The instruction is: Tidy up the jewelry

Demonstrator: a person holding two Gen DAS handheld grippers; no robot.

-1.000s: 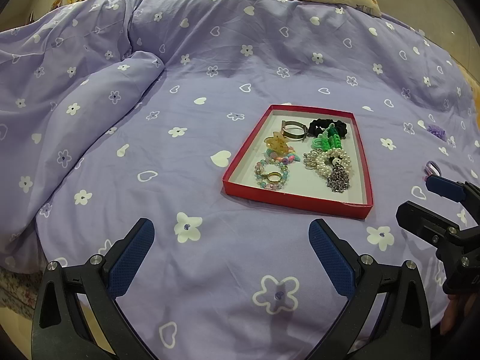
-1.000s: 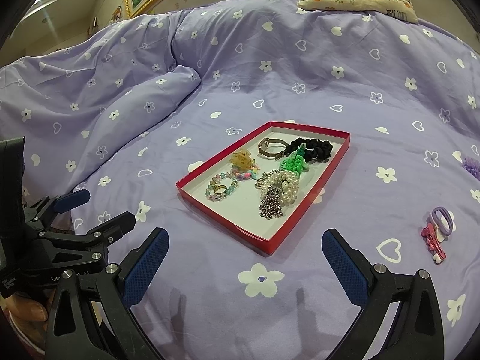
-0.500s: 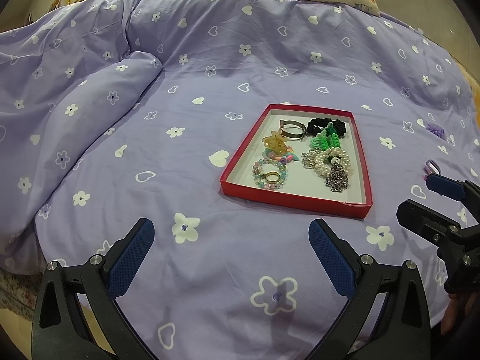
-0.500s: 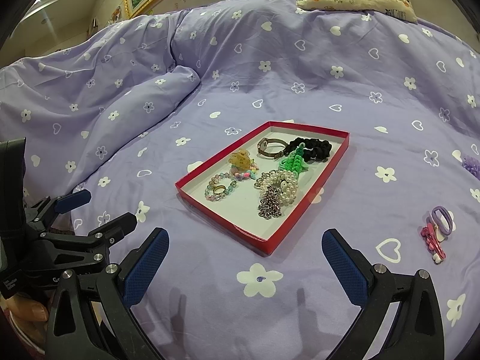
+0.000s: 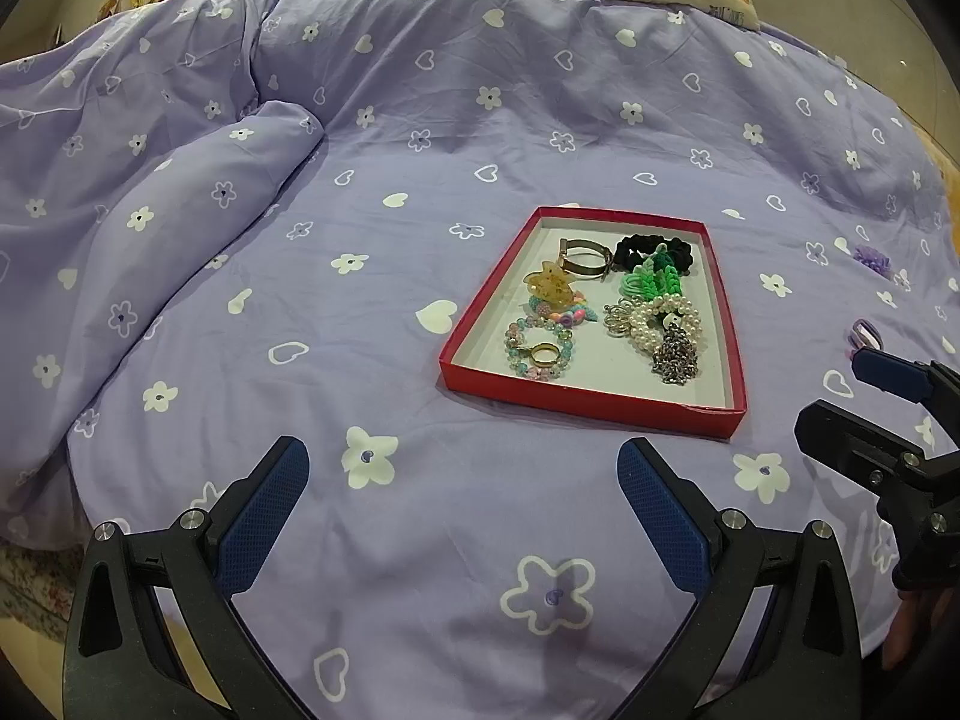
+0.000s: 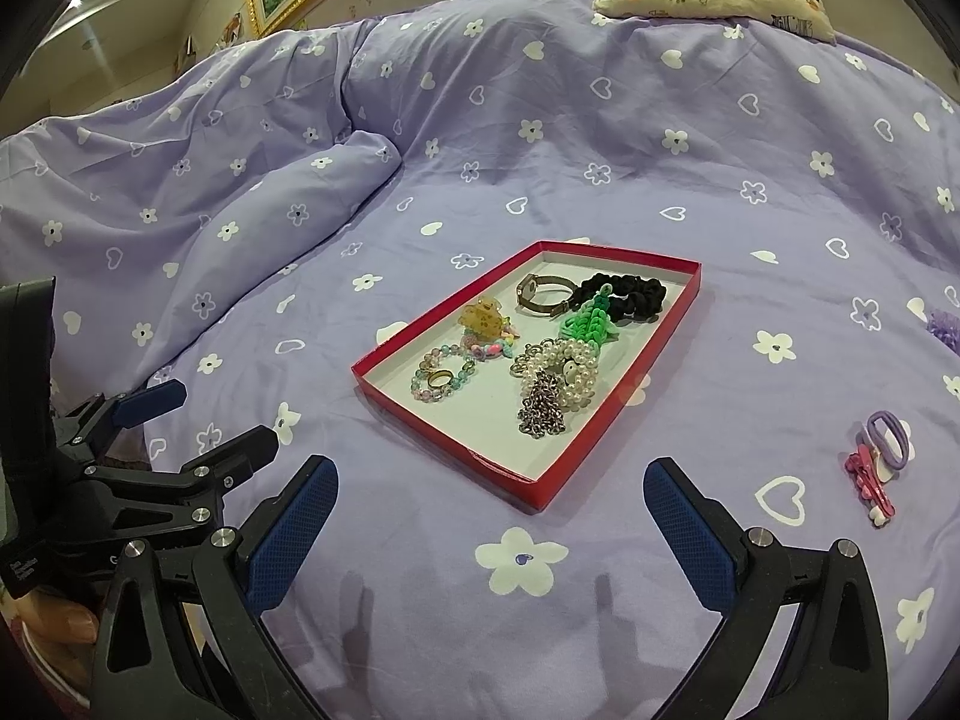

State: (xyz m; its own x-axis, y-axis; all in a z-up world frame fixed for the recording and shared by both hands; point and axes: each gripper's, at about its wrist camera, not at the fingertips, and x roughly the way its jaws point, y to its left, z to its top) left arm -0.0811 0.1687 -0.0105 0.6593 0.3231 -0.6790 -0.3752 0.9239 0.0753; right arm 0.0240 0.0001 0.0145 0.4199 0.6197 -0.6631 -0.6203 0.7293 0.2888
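Both the left gripper [image 5: 462, 507] and the right gripper [image 6: 489, 525] hover with fingers spread wide and empty over bare purple bedspread [image 6: 420, 600], no lettering legible anywhere. Just beyond the fingertips lies the red tray [image 6: 561, 483] with jewelry [image 6: 558, 369]; a purple hair tie [image 6: 888, 429] and pink clip [image 6: 870, 483] lie outside the right finger. Nothing has visibly shifted since a second ago

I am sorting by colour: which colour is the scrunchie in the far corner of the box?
Black; the scrunchie shows best in the right wrist view.
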